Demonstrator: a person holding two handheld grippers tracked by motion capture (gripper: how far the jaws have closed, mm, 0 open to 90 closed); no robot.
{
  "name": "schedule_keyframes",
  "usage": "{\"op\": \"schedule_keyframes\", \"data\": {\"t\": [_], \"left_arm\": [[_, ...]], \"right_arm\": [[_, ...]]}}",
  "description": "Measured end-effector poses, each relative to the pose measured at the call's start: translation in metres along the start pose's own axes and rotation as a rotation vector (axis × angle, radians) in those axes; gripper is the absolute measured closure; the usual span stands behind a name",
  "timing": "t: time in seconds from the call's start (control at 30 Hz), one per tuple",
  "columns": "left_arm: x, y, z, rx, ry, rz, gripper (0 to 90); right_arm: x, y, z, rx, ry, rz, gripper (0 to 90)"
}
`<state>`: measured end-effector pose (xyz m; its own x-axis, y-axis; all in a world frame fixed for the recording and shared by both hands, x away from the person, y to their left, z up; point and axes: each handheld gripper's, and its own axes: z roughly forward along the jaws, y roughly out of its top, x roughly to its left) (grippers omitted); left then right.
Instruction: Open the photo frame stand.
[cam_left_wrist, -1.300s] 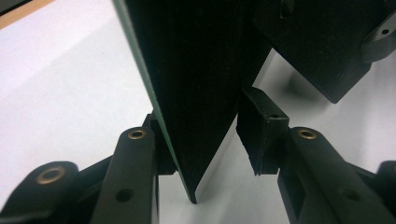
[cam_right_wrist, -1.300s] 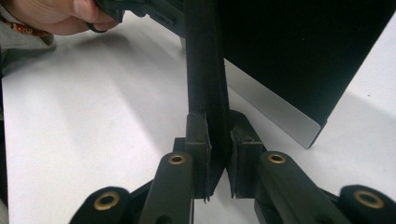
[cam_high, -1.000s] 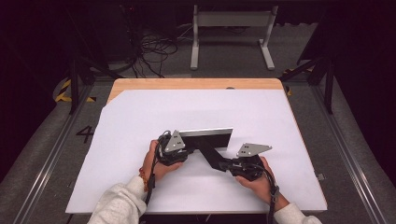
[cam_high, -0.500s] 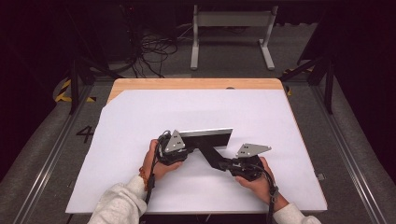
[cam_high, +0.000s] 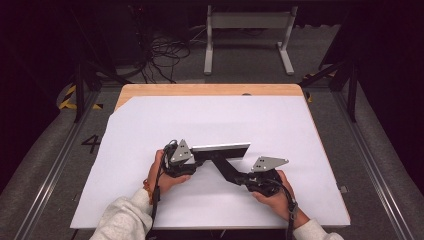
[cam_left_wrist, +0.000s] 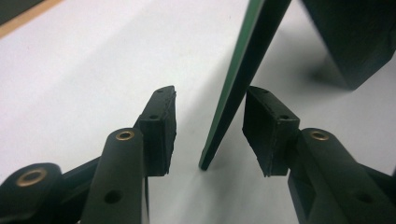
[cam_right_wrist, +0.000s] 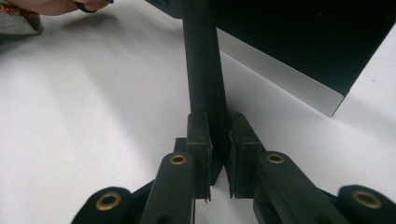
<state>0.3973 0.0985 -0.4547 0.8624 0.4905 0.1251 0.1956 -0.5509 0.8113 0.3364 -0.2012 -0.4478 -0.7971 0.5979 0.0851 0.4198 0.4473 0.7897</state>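
Observation:
A thin flat panel (cam_high: 220, 148) with a silver edge stands upright on the white table sheet (cam_high: 210, 120). A black strut (cam_high: 225, 169) runs from it toward the person's right hand. My left gripper (cam_high: 197, 159) is at the panel's left end. In the left gripper view it (cam_left_wrist: 210, 130) is open, its jaws on either side of the panel's green-edged end (cam_left_wrist: 243, 70), the right pad (cam_left_wrist: 264, 130) close to it. My right gripper (cam_high: 241, 178) is shut on the strut (cam_right_wrist: 203, 70). Its pads (cam_right_wrist: 198, 140) squeeze the strut's end, with the panel's black face (cam_right_wrist: 289, 42) behind.
The white sheet covers a wooden table (cam_high: 210, 90) whose far edge shows. Rails (cam_high: 45, 170) run along both sides on the floor. A metal stand (cam_high: 245, 30) and cables (cam_high: 165, 55) lie beyond the table. The person's left hand (cam_right_wrist: 60, 5) is at the top left of the right gripper view.

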Motion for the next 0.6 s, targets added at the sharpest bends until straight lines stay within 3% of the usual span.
{"op": "schedule_keyframes", "data": {"t": [0.07,0.23,0.3,0.6], "left_arm": [[0.0008,-0.0009,0.0008,0.005,-0.011,-0.006,57.2],[0.0019,-0.0019,0.0036,0.017,0.015,0.014,59.4],[0.0042,-0.0042,0.0050,0.020,0.011,-0.005,61.3],[0.0040,-0.0043,0.0050,0.018,0.015,-0.018,64.2]], "right_arm": [[0.0004,0.0000,-0.0002,0.001,0.001,-0.003,82.3],[0.0021,-0.0004,0.0009,0.004,0.007,-0.003,84.2],[0.0038,-0.0005,0.0020,0.007,0.004,-0.008,84.8],[0.0048,-0.0002,0.0023,0.007,0.002,-0.006,85.0]]}}
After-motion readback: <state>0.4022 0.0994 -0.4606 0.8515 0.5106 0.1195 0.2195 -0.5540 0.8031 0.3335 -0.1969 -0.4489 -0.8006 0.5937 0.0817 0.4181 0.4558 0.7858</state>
